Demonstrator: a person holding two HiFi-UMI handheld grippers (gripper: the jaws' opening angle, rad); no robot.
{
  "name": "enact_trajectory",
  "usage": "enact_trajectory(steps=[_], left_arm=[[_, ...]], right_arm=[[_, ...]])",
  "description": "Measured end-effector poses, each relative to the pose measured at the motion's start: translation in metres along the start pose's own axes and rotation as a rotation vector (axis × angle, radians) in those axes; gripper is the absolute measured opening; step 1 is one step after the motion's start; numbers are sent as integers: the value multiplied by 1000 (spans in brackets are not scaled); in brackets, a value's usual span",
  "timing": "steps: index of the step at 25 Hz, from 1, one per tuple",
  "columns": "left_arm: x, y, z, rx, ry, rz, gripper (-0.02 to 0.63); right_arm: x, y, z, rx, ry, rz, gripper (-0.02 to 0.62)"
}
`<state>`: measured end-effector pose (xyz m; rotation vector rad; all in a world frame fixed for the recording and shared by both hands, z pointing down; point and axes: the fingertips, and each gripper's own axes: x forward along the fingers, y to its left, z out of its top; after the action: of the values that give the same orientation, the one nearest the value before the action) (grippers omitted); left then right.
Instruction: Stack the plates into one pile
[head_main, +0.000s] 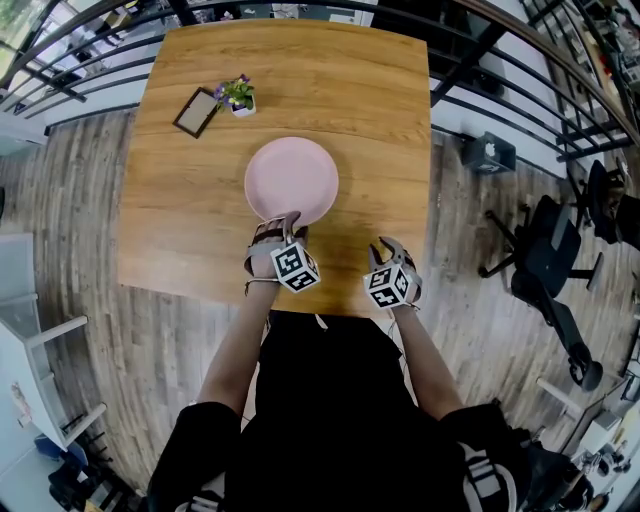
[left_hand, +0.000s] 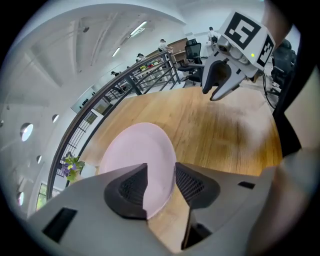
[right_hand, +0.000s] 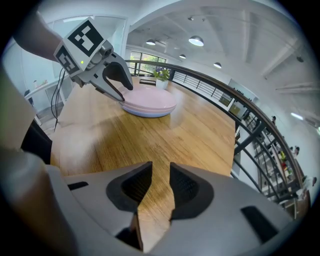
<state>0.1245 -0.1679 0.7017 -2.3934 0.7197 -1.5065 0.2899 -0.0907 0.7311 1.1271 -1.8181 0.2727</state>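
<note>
I count one pink pile of plates mid-table, one potted plant and one dark frame. My left gripper tilts down at its near rim, jaws spread, the rim between them and the pads not pressing on it. My right gripper hovers alongside over bare wood, jaws slightly apart and empty. The table is wooden, on a plank floor, with a railing beyond.

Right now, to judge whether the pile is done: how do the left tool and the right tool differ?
The left tool holds its jaws wider than the right tool. The left tool straddles the rim of the pink plate without pinching it; the right tool has only table between its jaws. Both are open, pointing downward.
</note>
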Motion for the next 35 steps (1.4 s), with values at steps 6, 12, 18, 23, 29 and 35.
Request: enact_trajectory(steps=[6, 12, 18, 23, 29, 35], left_arm=[[-16, 8, 2, -64, -64, 33, 186], [-41, 17, -4, -159, -120, 60, 170], [-58, 22, -23, -129, -126, 98, 90], [-73, 23, -44, -181, -135, 104, 48], [-93, 26, -73, -264, -152, 100, 31], [-113, 29, -92, -338, -174, 102, 28]], right_arm=[[-4, 5, 15, 0, -30, -22, 118], [-11, 16, 31, 15, -48, -31, 106], [-11, 29, 50, 19, -71, -38, 66], [-13, 46, 64, 14, -85, -43, 23], [-21, 73, 84, 36, -127, -24, 8], [-32, 85, 94, 64, -140, -27, 8]])
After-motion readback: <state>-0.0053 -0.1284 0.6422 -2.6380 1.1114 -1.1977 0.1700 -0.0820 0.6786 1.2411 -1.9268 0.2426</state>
